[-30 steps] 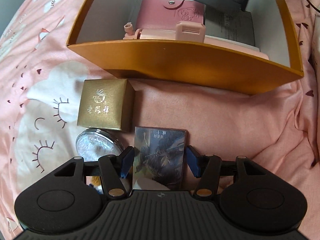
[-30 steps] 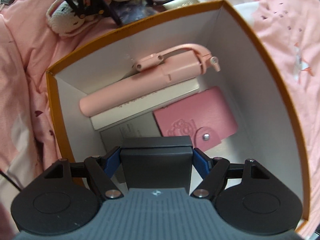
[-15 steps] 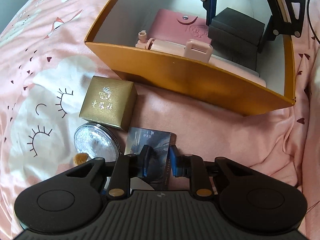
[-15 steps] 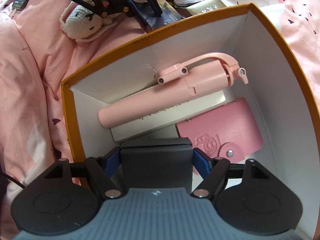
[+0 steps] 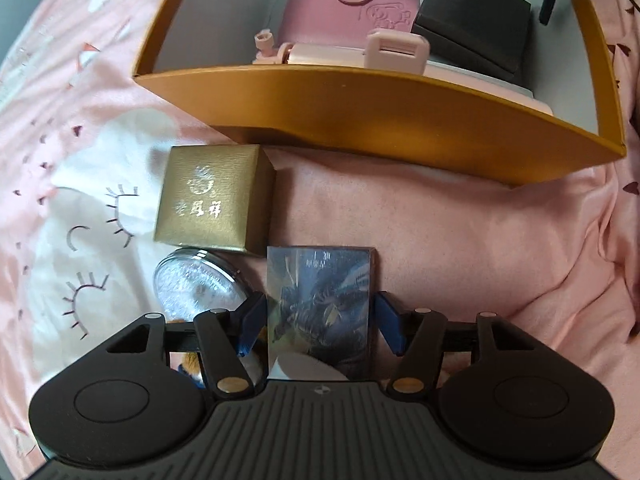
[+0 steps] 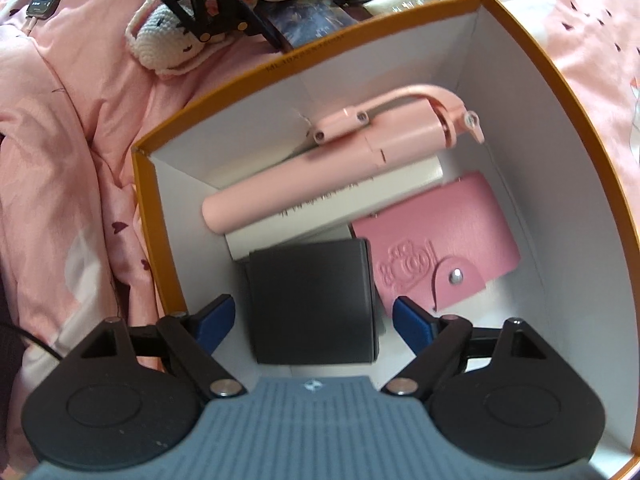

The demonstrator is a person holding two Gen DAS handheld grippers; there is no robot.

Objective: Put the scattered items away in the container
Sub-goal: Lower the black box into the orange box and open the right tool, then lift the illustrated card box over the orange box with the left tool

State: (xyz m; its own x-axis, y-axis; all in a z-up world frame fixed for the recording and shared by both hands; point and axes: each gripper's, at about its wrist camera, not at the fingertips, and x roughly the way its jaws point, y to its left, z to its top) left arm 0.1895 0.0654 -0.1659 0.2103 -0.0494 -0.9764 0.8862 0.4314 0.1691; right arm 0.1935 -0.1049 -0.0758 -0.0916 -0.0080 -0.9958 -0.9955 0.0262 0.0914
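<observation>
Orange cardboard container (image 6: 592, 152), white inside, on pink bedding (image 5: 460, 240). The dark grey square box (image 6: 312, 300), gripped half a second earlier, now rests inside: right gripper (image 6: 312, 316) released, jaws spread. Left gripper (image 5: 318, 320) has reopened, jaws flanking but apparently not clamping the glossy illustrated card (image 5: 320, 300); its pickup remains pending.

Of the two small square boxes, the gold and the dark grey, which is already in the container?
The dark grey box: it lies inside the orange container, between the open right gripper's fingers. The gold box sits outside on the bedding.
</observation>
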